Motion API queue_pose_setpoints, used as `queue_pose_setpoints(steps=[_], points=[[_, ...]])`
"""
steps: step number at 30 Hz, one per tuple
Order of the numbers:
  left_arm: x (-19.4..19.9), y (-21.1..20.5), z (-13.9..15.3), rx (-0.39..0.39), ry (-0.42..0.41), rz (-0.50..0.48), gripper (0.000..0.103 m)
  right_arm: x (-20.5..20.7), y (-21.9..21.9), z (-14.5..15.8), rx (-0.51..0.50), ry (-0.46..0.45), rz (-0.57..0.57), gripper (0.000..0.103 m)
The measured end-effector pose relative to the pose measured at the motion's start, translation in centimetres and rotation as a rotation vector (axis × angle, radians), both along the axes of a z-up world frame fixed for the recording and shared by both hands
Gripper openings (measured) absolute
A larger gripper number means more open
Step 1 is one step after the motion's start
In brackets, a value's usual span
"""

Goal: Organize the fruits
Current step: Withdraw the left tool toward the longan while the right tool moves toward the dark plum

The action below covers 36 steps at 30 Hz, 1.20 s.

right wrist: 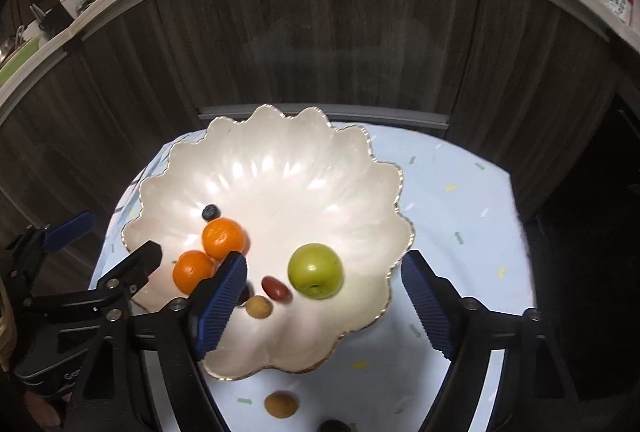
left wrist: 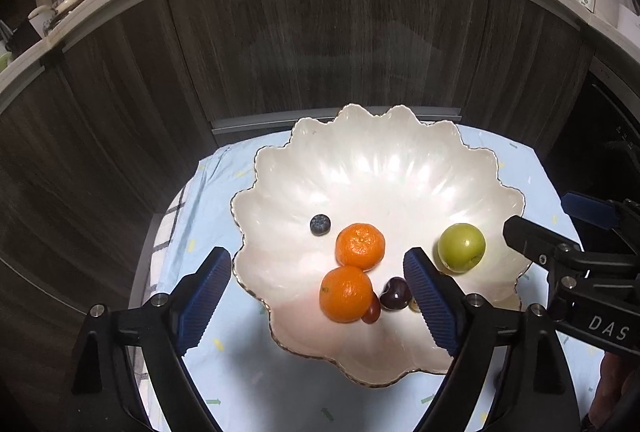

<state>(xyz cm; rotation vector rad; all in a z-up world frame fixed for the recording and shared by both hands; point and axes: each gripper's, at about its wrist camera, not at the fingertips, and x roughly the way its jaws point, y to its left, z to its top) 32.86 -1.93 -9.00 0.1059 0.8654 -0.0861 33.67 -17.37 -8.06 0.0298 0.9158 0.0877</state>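
A: Fruits still out of the bowl [right wrist: 256, 151]: a small tan one [right wrist: 281, 404] lies on the surface [right wrist: 460, 199] just in front of the bowl's near rim, and a dark one [right wrist: 334, 426] sits beside it at the very bottom edge of the right wrist view.

B: Which hand is closer to them?

A: The right gripper [right wrist: 324, 300], I'd say. Both loose fruits lie below and nearer the camera than its fingers [right wrist: 426, 306], roughly under the gap between them. The left gripper [left wrist: 318, 302] hangs over the bowl's left part, above the two oranges [left wrist: 346, 294], and the loose fruits don't show in its view at all.

B: Fingers?

A: Spread wide on both, nothing between the pads. The green fruit [right wrist: 316, 270] rests in the bowl under the right gripper, untouched.

B: So the next reach?

A: Probably back toward the person and down, not forward. The tan fruit looks nearly round, slightly wider than tall, so no axis much matters for the grip. The dark one is cut off; I can't tell its shape.

B: Risk?

A: The bowl's scalloped rim is just beside the tan fruit; the far finger could catch it.
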Motion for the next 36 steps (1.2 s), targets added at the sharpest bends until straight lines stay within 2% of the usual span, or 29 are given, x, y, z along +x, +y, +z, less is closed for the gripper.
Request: queue_pose_setpoints(steps=[6,20,36], points=[[-0.6,0.0,0.7,-0.001,-0.014,0.008,0.093,-0.6,-0.2,0.9,-0.007,-0.019,-0.01,0.081],[-3.7,-0.3,2.2,0.001,-0.04,-0.003,0.093,-3.7,-0.6,2.1,-0.015,-0.042,-0.027,0.081],[-7.7,-2.1,1.5,0.006,-0.03,-0.047,0.093,-7.6,-2.5,1.3,-0.008,-0.025,-0.059,0.081]])
